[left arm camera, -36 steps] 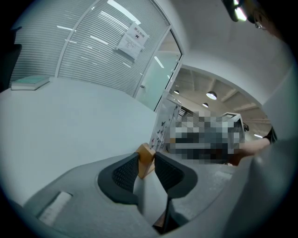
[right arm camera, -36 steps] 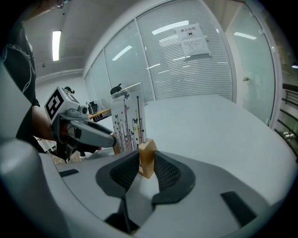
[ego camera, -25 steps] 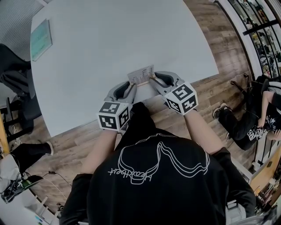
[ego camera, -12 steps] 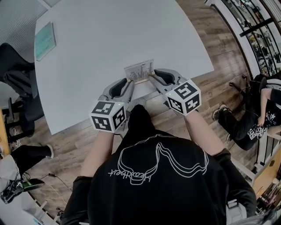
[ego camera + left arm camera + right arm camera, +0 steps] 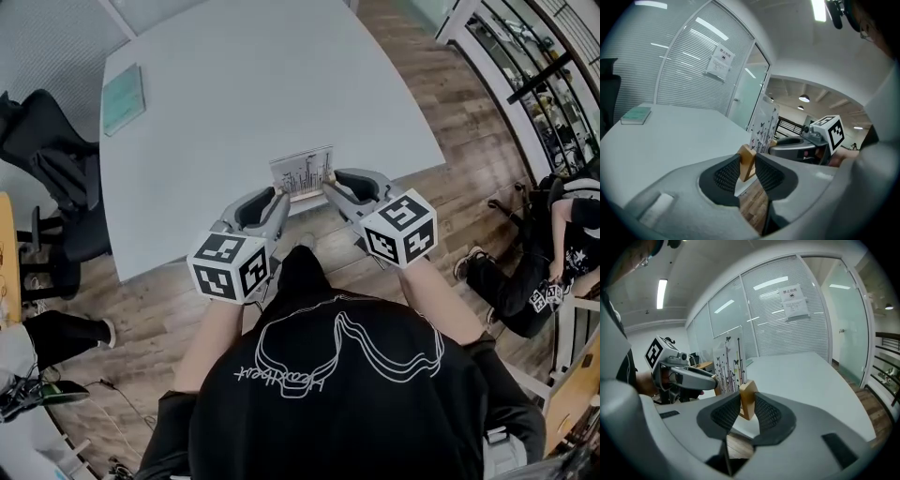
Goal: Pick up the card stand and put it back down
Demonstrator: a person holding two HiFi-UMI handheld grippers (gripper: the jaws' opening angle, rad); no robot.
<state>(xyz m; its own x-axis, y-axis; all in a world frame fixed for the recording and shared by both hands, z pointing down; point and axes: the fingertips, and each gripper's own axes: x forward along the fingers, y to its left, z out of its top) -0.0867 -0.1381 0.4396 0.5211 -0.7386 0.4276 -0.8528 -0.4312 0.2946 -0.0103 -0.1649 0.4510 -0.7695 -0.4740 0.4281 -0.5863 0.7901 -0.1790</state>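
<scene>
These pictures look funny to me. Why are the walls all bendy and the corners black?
Left gripper view: a wide-angle lens bends the glass wall and darkens the corners; the ceiling light glares white. Right gripper view: same bending, card stand sharp. Head view: the table edges bow; light is soft, shadows faint.

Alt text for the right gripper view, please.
The right gripper is closed on one wooden end of the card stand, whose printed upright card rises just left of it. The left gripper grips the stand's other end at left, with the white table and a blind-covered glass wall beyond.
</scene>
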